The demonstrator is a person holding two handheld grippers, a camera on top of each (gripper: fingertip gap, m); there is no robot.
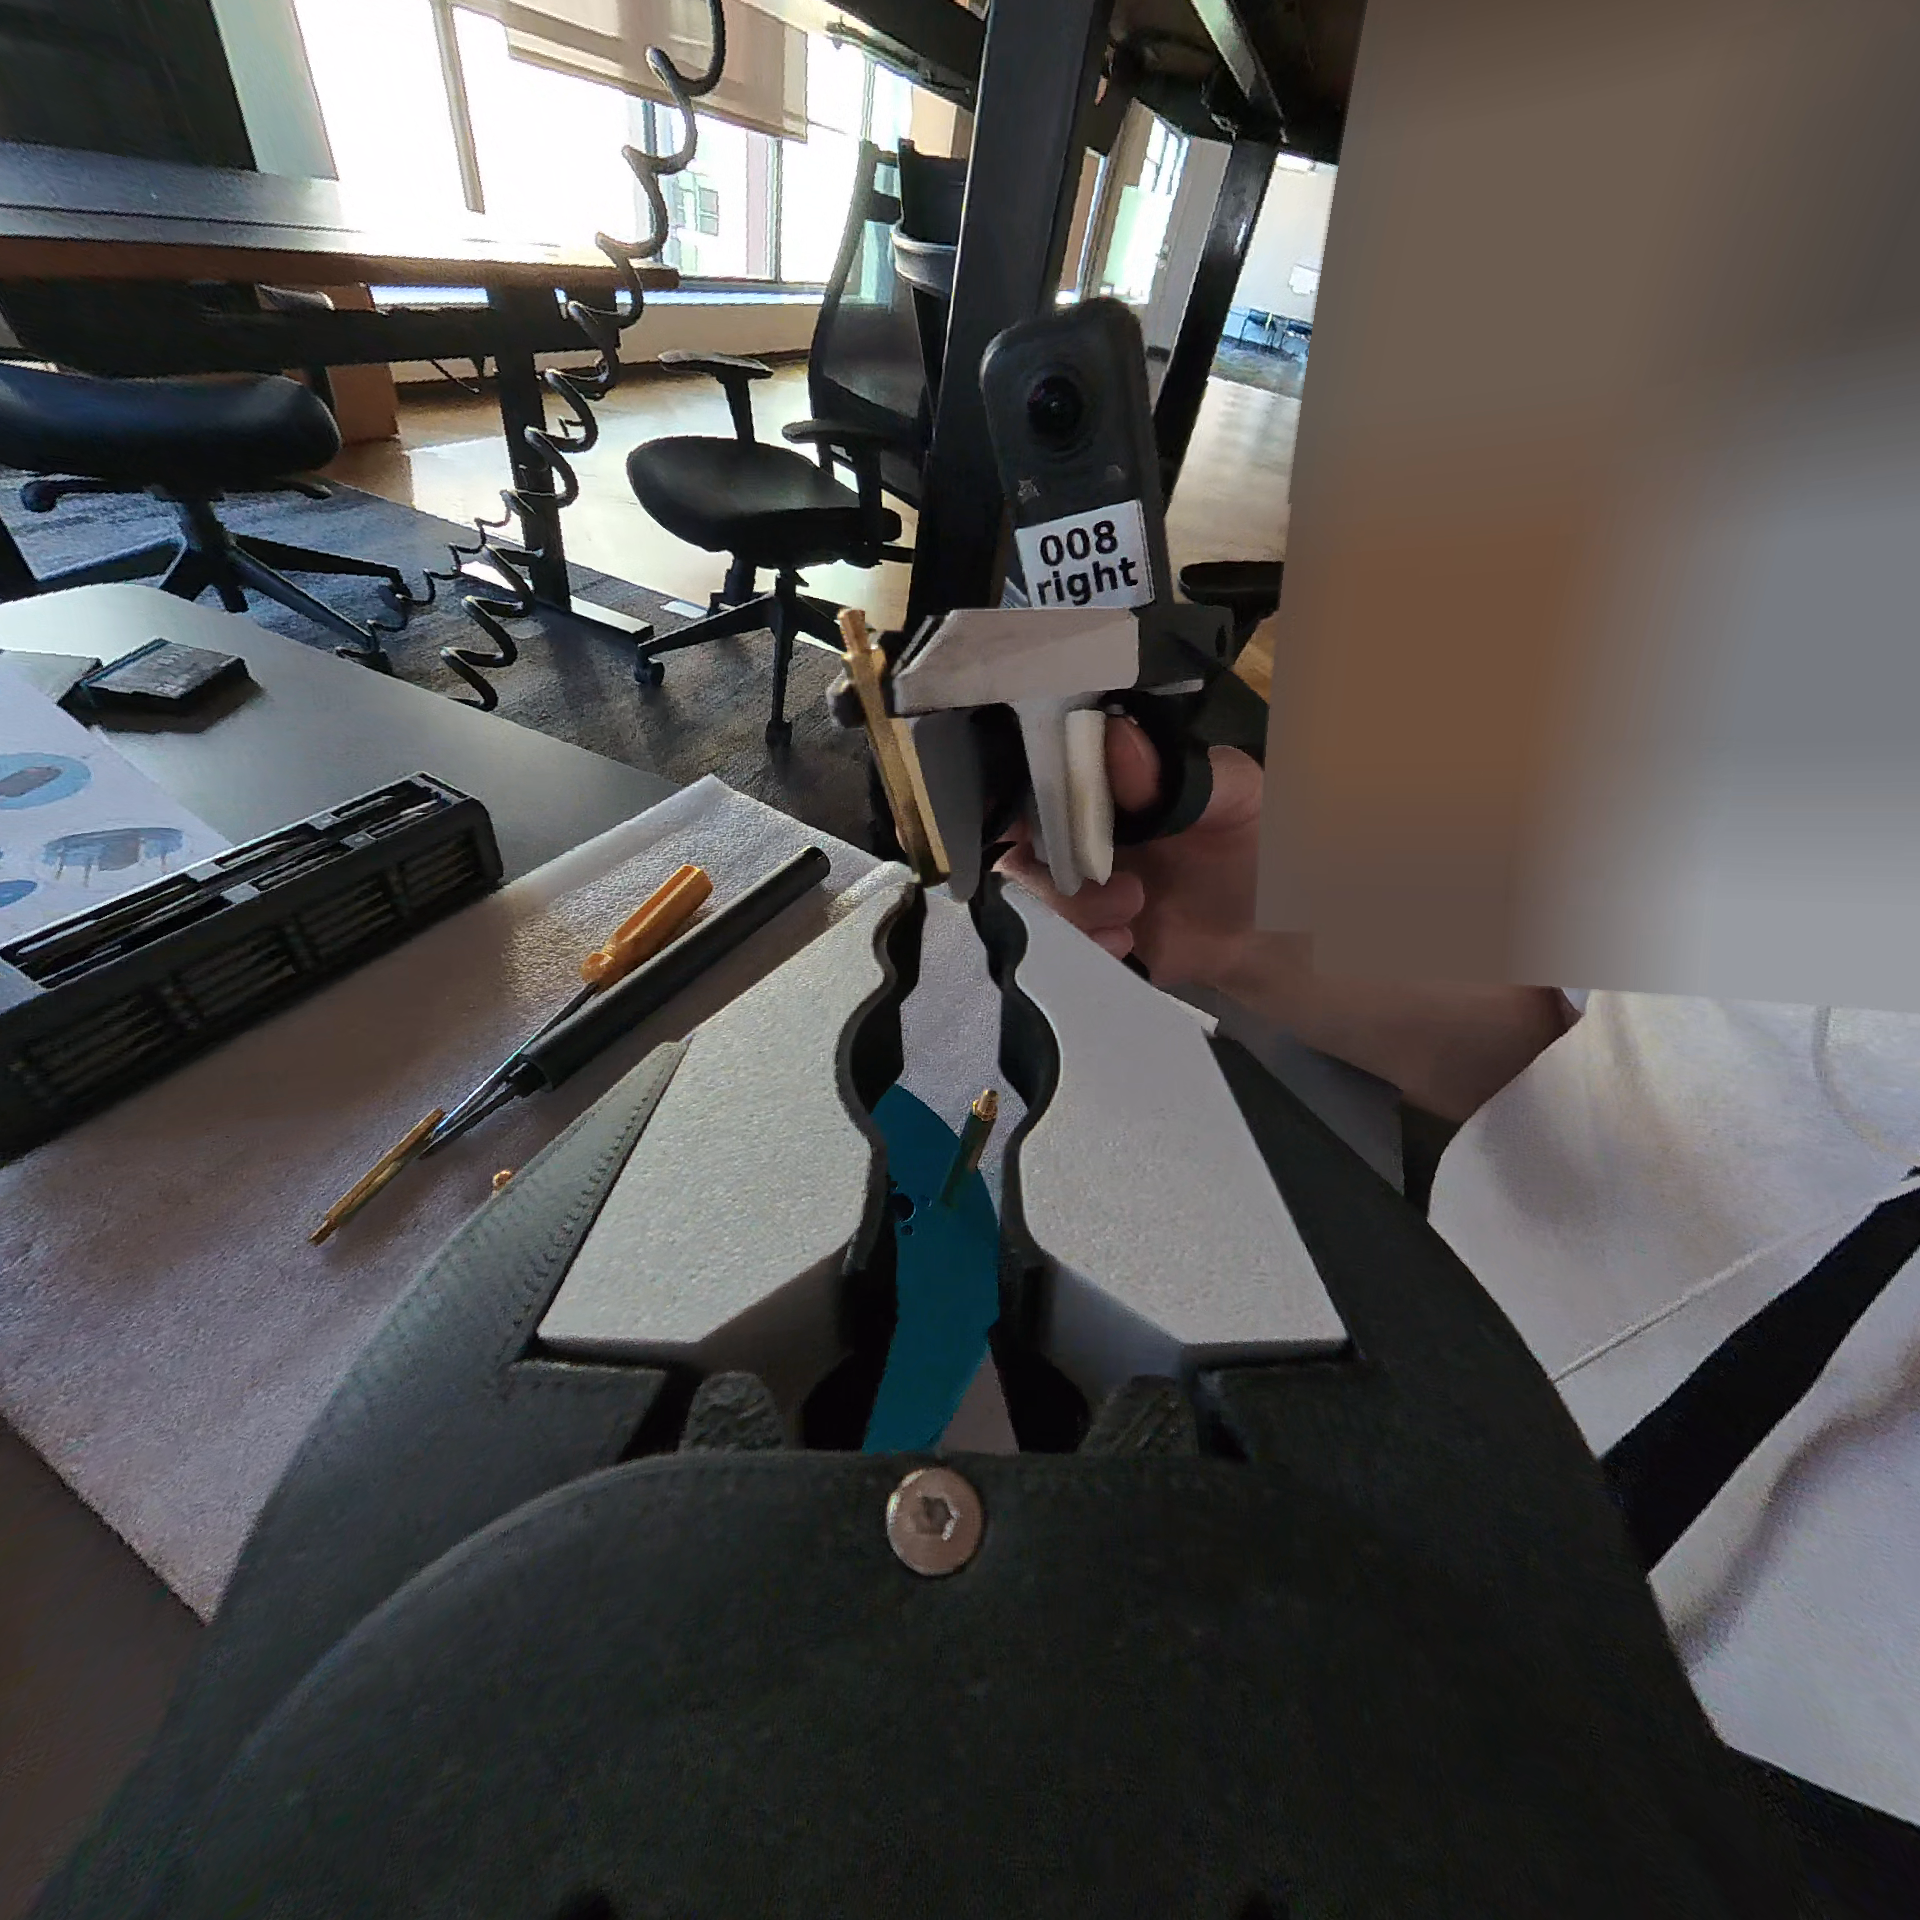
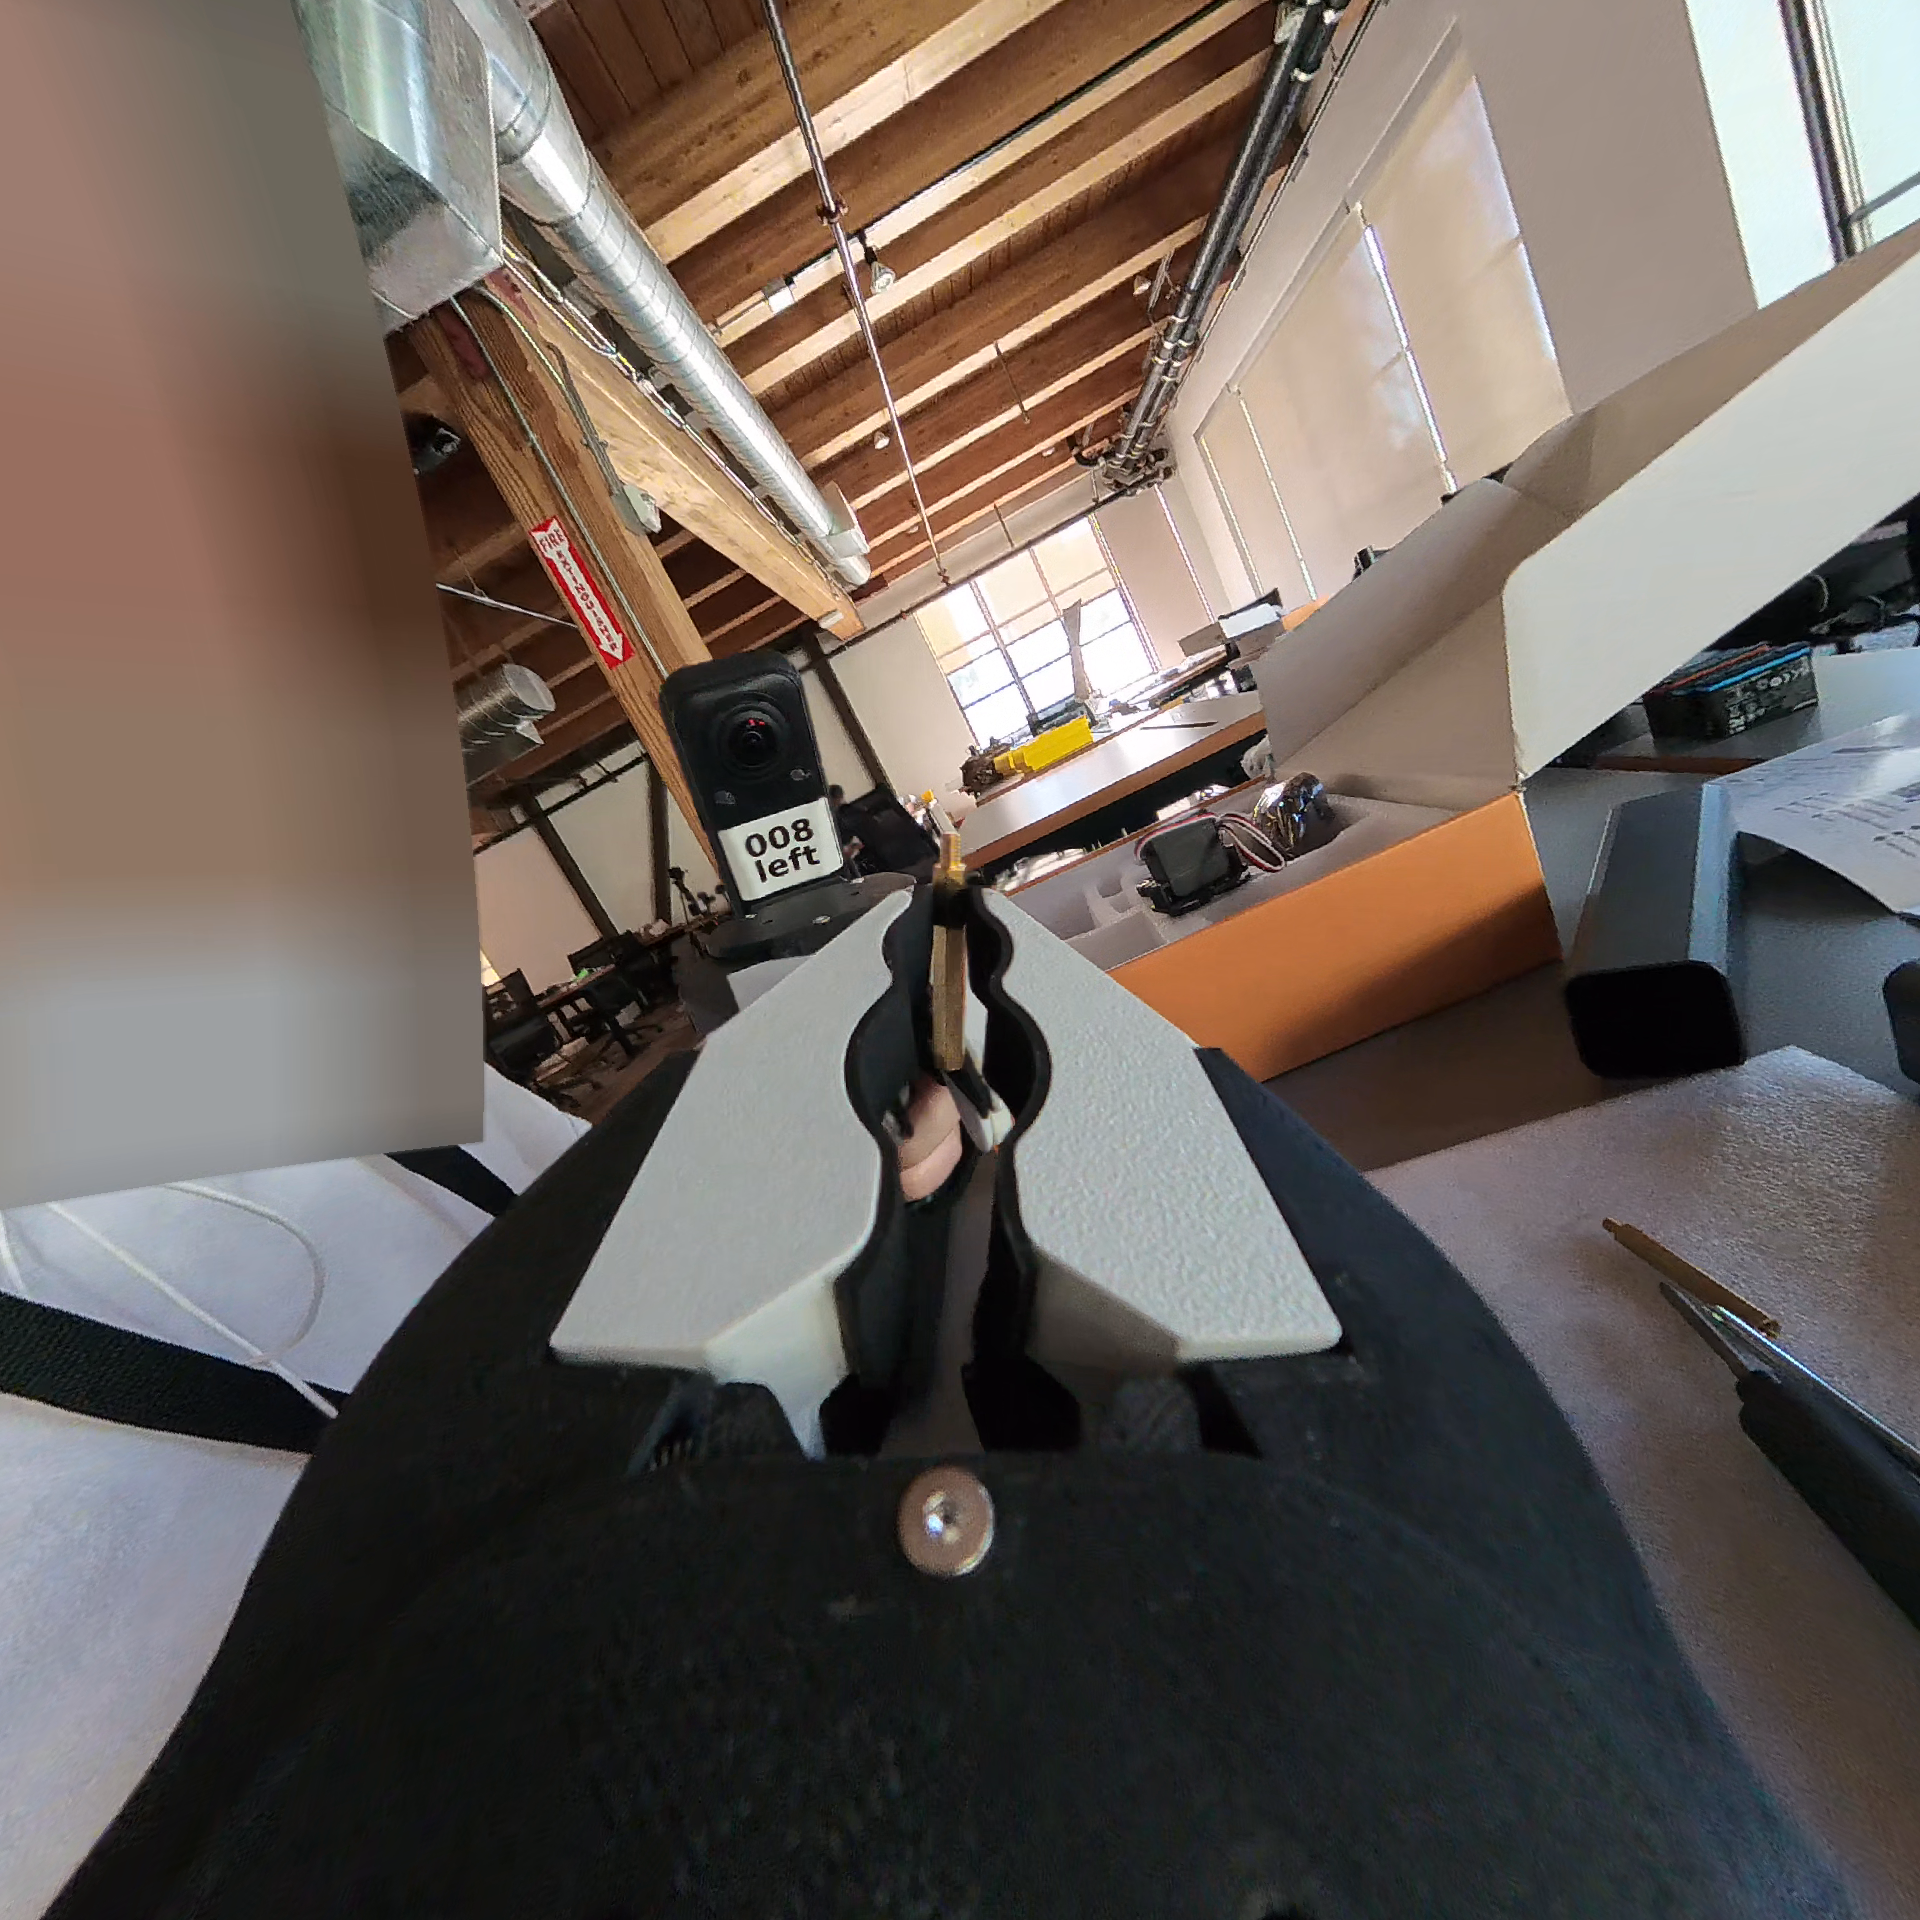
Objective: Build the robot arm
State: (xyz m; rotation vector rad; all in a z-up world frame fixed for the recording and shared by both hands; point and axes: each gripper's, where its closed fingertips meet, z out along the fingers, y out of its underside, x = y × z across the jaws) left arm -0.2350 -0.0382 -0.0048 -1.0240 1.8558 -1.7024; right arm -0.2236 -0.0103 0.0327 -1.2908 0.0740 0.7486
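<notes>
right gripper (image 2: 951, 977) clamped on brass standoff (image 2: 945, 997) at frame centre, left gripper (image 1: 961, 914) narrow, pinching teal plate (image 1: 930, 1278) with upright standoff, screwdrivers (image 1: 644, 977) on foam mat (image 1: 208, 1299) at left

- Daylight floods in through the windows (image 1: 582, 125) far beyond the left gripper (image 1: 951, 914); the panes are blown out to white.
- Glare lies on the wooden floor (image 1: 686, 416) ahead of that gripper.
- The right gripper (image 2: 951, 914) points up at a sunlit timber ceiling (image 2: 935, 260); distant windows (image 2: 1018, 644) glow overexposed.
- Wide-angle bending curves straight lines near the edges of both views.
- Each gripper's black body, nearest the lens, is dark and slightly soft.
- Shadows on the foam mat (image 1: 208, 1299) are soft.
</notes>
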